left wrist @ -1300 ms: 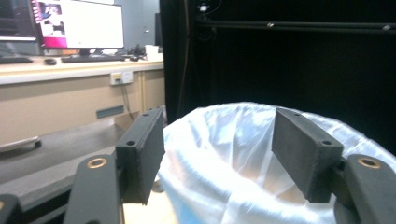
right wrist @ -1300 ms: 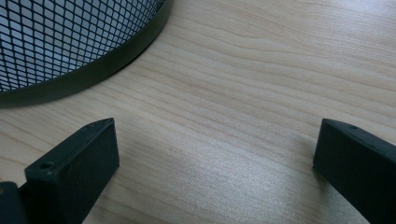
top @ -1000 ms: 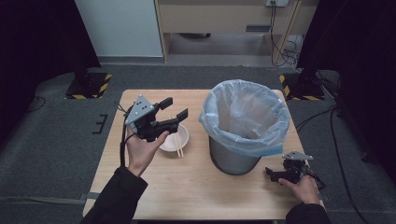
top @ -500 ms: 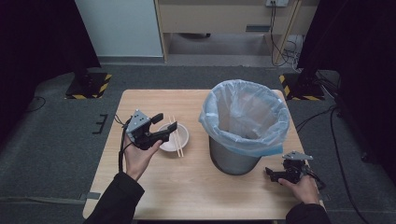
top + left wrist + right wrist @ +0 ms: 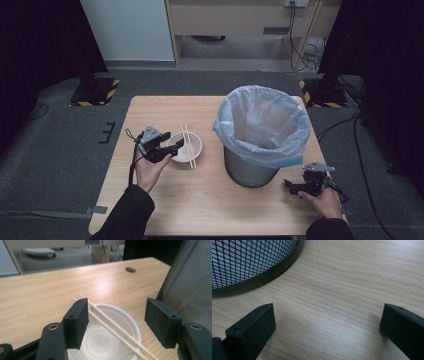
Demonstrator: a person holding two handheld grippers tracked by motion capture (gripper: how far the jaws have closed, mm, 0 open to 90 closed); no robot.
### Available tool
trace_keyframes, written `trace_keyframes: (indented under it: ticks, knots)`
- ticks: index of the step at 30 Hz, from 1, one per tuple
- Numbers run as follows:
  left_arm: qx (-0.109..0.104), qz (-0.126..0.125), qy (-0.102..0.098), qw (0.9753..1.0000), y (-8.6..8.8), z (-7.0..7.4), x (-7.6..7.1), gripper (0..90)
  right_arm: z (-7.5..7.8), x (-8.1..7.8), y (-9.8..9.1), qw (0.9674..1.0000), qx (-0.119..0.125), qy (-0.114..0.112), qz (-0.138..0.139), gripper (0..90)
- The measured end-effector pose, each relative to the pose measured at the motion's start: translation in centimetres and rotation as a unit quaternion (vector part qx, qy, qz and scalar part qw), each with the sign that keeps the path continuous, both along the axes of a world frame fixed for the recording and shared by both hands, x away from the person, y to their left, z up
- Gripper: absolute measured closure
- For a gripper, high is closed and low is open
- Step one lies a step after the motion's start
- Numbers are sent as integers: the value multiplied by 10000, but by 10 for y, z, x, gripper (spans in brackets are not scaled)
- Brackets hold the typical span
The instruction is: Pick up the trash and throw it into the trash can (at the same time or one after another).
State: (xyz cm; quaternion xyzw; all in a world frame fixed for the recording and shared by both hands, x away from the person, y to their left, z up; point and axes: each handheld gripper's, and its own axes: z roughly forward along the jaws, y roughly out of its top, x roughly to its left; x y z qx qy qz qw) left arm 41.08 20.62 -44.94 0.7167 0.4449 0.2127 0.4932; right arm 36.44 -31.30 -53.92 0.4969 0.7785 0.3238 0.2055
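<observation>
The wooden table (image 5: 200, 210) carries a mesh bin (image 5: 250, 170) lined with a pale blue bag (image 5: 262, 125), its mouth pulled wide, presumably so that waste can drop straight in. To the bin's left, near but apart from it, sits a white disposable bowl (image 5: 192, 145) with a pair of chopsticks (image 5: 188, 145) laid across its rim, which keeps them raised and easy to pinch. The left gripper (image 5: 170, 144) sits low at the bowl's near edge; its jaws have just been closing and stand apart around the chopsticks, though contact is hard to judge from here. The right gripper (image 5: 292, 186) rests beside the bin's base, jaws wide on bare wood, likely waiting its turn.
</observation>
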Motion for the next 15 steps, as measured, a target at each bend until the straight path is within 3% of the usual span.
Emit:
trace_keyframes:
  ticks: [6, 15]
  knots:
    - [99, 11, 269, 9996, -5, -16, 8, 378, 0, 0, 0, 10000, -1, -2, 1, 4]
    - [448, -59, 599, 9972, -19, -35, 16, 397, 0, 0, 0, 10000, 0, -1, 1, 4]
